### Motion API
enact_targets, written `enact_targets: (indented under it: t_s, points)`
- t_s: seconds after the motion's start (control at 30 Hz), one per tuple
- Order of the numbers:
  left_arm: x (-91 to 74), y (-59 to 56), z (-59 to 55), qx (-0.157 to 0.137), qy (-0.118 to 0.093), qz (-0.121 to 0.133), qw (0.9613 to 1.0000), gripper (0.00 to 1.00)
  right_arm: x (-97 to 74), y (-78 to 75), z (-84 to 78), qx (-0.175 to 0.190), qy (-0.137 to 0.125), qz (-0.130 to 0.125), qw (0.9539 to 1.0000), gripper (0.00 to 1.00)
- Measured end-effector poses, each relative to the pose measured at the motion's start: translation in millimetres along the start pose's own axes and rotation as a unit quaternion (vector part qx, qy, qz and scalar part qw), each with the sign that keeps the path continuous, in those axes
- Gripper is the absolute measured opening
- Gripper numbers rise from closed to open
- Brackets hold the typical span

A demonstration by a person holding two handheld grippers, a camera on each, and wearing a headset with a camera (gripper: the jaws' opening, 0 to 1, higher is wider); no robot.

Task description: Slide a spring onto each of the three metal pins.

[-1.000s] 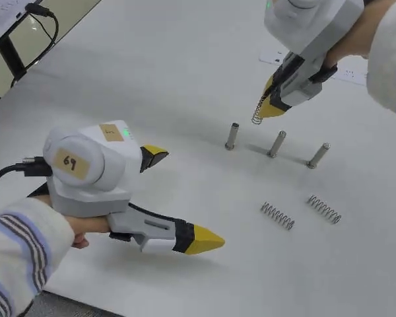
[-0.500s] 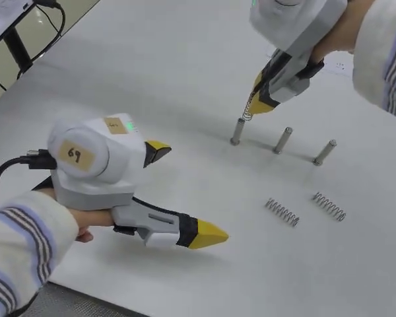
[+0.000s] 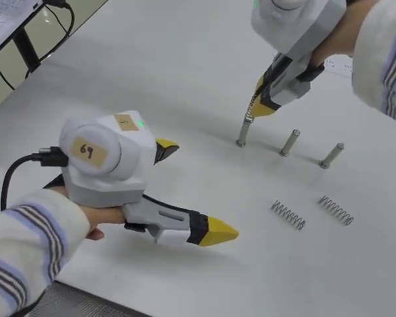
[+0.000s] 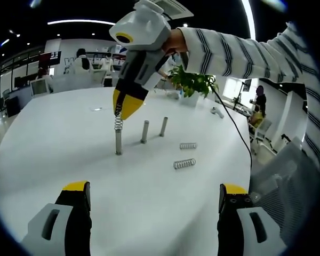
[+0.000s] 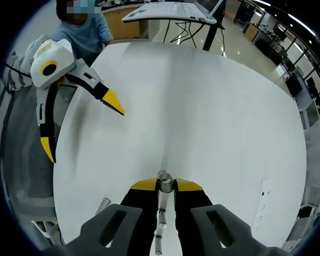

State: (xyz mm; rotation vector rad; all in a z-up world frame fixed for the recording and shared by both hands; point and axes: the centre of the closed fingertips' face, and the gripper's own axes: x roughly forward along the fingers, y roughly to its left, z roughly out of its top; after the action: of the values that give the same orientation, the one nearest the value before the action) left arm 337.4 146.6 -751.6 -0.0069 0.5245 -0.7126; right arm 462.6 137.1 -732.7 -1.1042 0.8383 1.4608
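Three metal pins stand in a row on the white table: the left pin (image 3: 243,132) (image 4: 118,141), the middle pin (image 3: 290,142) (image 4: 145,131) and the right pin (image 3: 332,155) (image 4: 164,126). My right gripper (image 3: 259,109) (image 5: 166,185) is shut on a spring (image 3: 251,109) (image 4: 118,121) (image 5: 165,184) held upright, its lower end at the top of the left pin. Two loose springs (image 3: 288,215) (image 3: 334,210) lie in front of the pins. My left gripper (image 3: 195,191) (image 4: 153,193) stands open and holds nothing, near the front edge and well left of the pins.
A laptop (image 3: 3,13) on a stand with cables sits beyond the table's far left corner. A white strip (image 3: 340,66) lies behind the pins. The table's front edge (image 3: 86,290) runs close under my left hand. A potted plant (image 4: 192,82) stands at the far side.
My right gripper has carried the spring from behind the pins down onto the top of the left pin. The left gripper has stayed open in place; the head view has shifted a little.
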Motion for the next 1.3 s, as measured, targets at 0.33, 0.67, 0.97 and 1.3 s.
enact_targets:
  t_s: [0.33,0.67,0.97,1.3]
  points:
    - [-1.9,0.0,-2.7,0.001,0.005,0.005,1.0000,0.98,0.9,4.2,2.5,-0.012,0.008,0.000,0.9999,0.08]
    - [-2.2,1.6,-2.0,0.002,0.002,0.006,1.0000,0.98,2.1,4.6,4.7,-0.010,0.009,0.001,0.9999,0.08]
    - [-3.5,0.4,-2.4,0.004,0.002,0.008,1.0000,0.98,3.8,8.0,4.0,-0.021,0.020,-0.002,0.9996,0.08]
    - [-5.0,1.1,-3.2,0.003,0.003,0.009,0.9999,0.98,17.3,10.8,-0.9,-0.024,0.033,0.003,0.9991,0.08]
